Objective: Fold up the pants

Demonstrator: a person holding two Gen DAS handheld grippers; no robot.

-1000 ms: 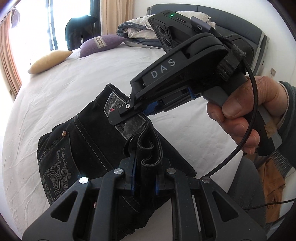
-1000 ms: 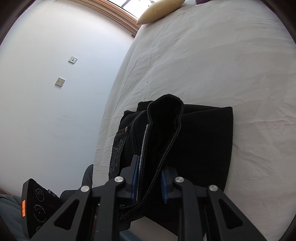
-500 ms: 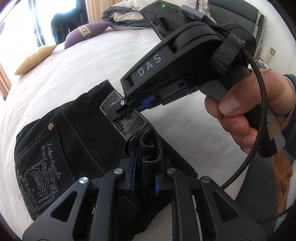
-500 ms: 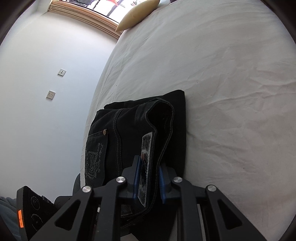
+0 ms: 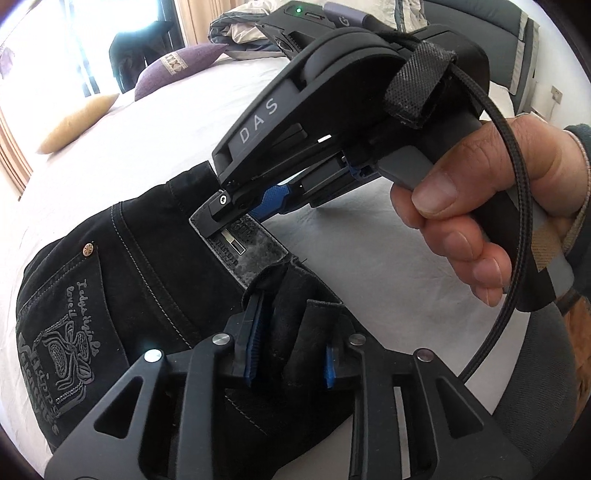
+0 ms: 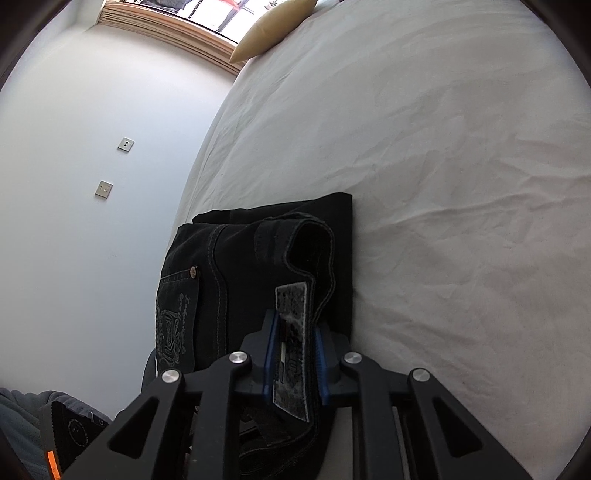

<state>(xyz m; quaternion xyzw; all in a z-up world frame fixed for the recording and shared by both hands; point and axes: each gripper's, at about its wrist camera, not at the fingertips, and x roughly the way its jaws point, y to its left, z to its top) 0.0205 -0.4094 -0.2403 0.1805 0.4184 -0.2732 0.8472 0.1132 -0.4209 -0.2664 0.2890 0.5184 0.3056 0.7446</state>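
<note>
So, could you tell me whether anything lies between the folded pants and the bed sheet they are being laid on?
Nothing visible does. The pants already lie folded on the bare sheet, with the left gripper and right gripper at the waistband.

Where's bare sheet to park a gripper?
Free: white sheet right of the folded pants, up to the yellow pillow. Crowded: the near waistband, where the left gripper and right gripper work, and the headboard end with its purple pillow.
</note>
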